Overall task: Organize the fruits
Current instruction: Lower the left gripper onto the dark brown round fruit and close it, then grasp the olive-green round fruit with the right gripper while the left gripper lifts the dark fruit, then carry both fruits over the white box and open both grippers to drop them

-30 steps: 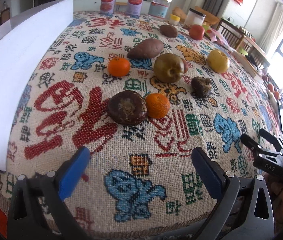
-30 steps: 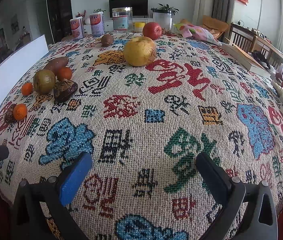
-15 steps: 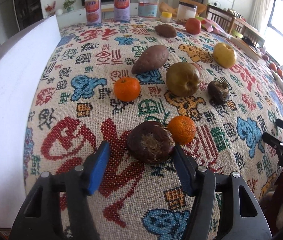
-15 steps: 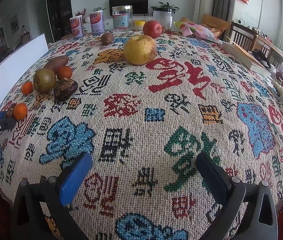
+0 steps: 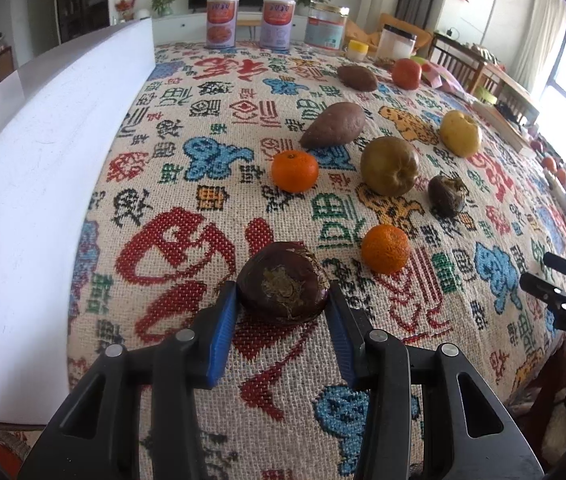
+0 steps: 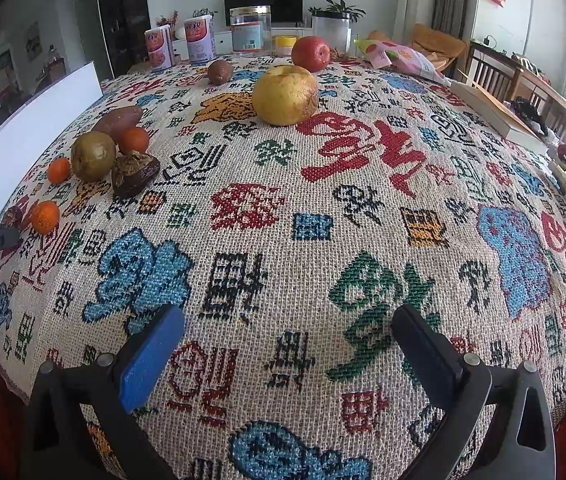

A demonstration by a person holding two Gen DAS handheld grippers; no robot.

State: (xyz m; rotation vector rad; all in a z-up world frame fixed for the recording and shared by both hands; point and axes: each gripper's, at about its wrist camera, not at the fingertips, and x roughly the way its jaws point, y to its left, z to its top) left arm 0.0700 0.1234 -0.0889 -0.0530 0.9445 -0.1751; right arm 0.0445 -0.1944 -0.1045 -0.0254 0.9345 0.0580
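My left gripper (image 5: 283, 300) is shut on a dark purple round fruit (image 5: 283, 282) that rests on the patterned cloth (image 5: 187, 248). An orange mandarin (image 5: 385, 248) lies just to its right, another mandarin (image 5: 294, 171) farther off. Beyond are a brownish-green pear (image 5: 390, 165), a sweet potato (image 5: 335, 125), a dark shrivelled fruit (image 5: 446, 195), a yellow apple (image 5: 461, 134), a brown fruit (image 5: 357, 78) and a red apple (image 5: 406, 73). My right gripper (image 6: 287, 340) is open and empty above the cloth near the front edge; the yellow apple (image 6: 285, 95) lies far ahead of it.
A white board (image 5: 35, 184) stands along the left edge of the table. Two cans (image 5: 221, 22), a jar (image 5: 325, 28) and a white tub (image 5: 396, 42) stand at the far edge. A snack bag (image 6: 399, 58) and a book (image 6: 495, 114) lie at the back right.
My left gripper moved forward over the dark purple fruit and closed its fingers on it. My right gripper stayed still and open.
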